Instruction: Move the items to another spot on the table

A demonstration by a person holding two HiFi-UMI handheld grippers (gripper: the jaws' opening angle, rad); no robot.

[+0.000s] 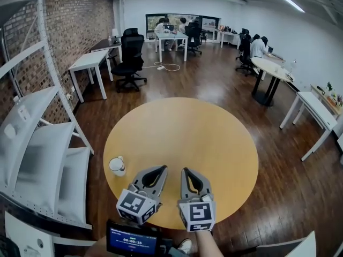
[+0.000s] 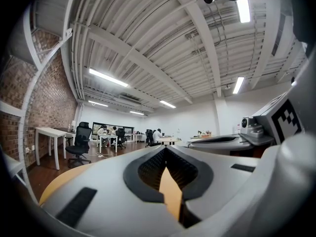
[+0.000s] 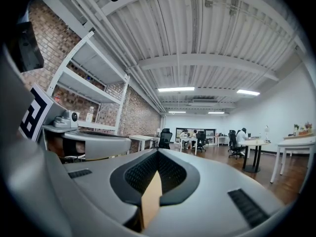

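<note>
The room was an open office with a brick wall [image 1: 75, 20] on the left and a dark wooden floor. A round wooden table [image 1: 203, 138] stood in the foreground. White shelving [image 1: 43, 143] ran along the left side, close to the table's edge.

A white cup [image 1: 117, 165] stood upright at the table's left rim, just left of the left gripper [image 1: 163, 168] and clear of it. No other item was seen on the tabletop.

The left gripper lay level over the table's near part. Its jaws were brought together at the tips, with nothing between them; only the tabletop showed through the gap behind the tips.

The right gripper [image 1: 184, 170] lay just beside it, roughly parallel. Its jaws were likewise fully closed and empty.

Desks and seated persons occupied the far right.
</note>
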